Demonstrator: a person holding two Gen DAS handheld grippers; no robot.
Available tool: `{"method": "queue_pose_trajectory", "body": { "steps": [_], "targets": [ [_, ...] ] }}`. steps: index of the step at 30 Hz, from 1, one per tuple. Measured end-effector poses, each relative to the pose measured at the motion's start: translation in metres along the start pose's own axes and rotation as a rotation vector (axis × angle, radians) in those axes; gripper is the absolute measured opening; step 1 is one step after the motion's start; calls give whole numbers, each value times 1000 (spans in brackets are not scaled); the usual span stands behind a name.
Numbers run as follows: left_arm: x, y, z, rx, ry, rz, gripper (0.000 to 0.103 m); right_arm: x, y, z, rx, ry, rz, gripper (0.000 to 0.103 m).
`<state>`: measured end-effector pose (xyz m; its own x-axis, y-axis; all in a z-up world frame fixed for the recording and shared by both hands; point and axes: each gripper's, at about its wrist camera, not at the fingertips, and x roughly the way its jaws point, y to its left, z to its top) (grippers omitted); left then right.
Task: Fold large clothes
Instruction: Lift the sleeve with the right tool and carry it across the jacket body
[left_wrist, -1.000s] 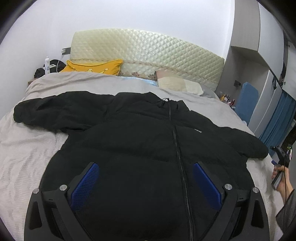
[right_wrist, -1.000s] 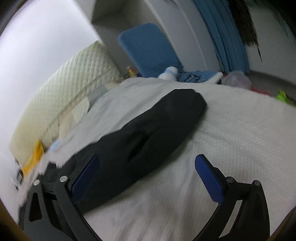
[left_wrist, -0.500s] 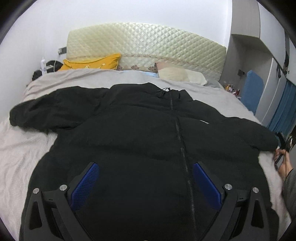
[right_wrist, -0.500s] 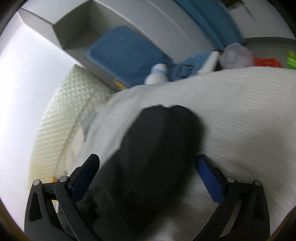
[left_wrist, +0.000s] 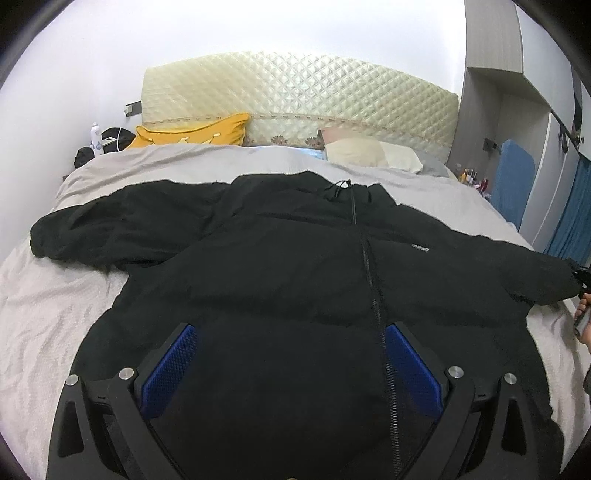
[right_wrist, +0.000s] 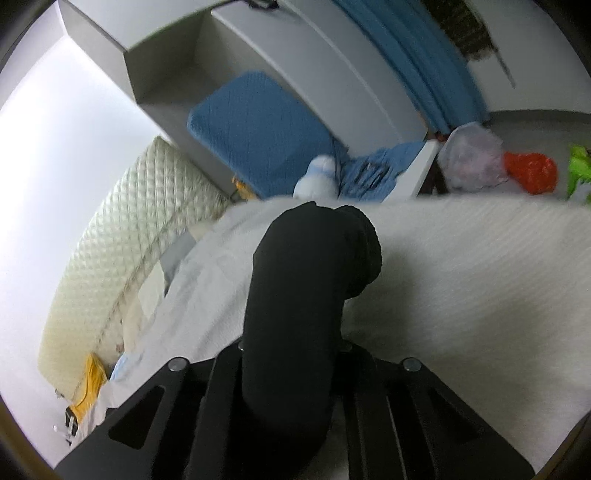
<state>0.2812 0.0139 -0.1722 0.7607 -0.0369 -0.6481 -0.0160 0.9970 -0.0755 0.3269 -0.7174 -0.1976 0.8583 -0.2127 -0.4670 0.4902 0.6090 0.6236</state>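
Observation:
A large black puffer jacket (left_wrist: 295, 280) lies front up on the bed, zipper closed, both sleeves spread out. My left gripper (left_wrist: 291, 354) is open and hovers over the jacket's lower front, its blue pads (left_wrist: 170, 365) apart. My right gripper (right_wrist: 291, 350) is shut on the jacket's right sleeve (right_wrist: 314, 266) close behind the cuff; its pads are hidden by the cloth. In the left wrist view the right gripper (left_wrist: 581, 277) shows at the far right edge at the sleeve's end.
The bed has a grey-white cover (left_wrist: 55, 302), a quilted cream headboard (left_wrist: 295, 88), a yellow pillow (left_wrist: 192, 133) and a cream pillow (left_wrist: 369, 153). A blue chair (right_wrist: 258, 129), blue curtain (right_wrist: 413, 55) and bags (right_wrist: 532, 171) stand beyond the bed's right edge.
My right gripper moved onto the sleeve end and closed on it. My left gripper drifted slightly over the jacket and stayed open.

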Motion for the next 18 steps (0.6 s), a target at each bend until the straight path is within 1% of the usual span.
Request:
{"method": "queue_pose_trajectory", "body": {
  "steps": [2, 4, 7, 9, 12, 15, 18],
  "targets": [
    [-7, -1, 3, 0, -11, -7, 102, -18, 12, 12, -30, -10, 2, 10],
    [-9, 2, 6, -16, 3, -22, 102, -35, 25, 20, -40, -18, 9, 10],
    [-11, 5, 5, -14, 11, -3, 102, -54, 50, 31, -71, -16, 20, 10],
    [-17, 9, 4, -10, -1, 10, 102, -74, 80, 39, -140, -31, 28, 10],
    [-25, 16, 5, -16, -10, -3, 102, -108, 122, 44, -210, -56, 60, 10],
    [-38, 21, 7, -16, -43, -22, 102, -138, 169, 42, -285, -74, 92, 11],
    [-54, 30, 6, -41, -66, -54, 102, -168, 218, 31, -377, -104, 109, 11]
  ]
}}
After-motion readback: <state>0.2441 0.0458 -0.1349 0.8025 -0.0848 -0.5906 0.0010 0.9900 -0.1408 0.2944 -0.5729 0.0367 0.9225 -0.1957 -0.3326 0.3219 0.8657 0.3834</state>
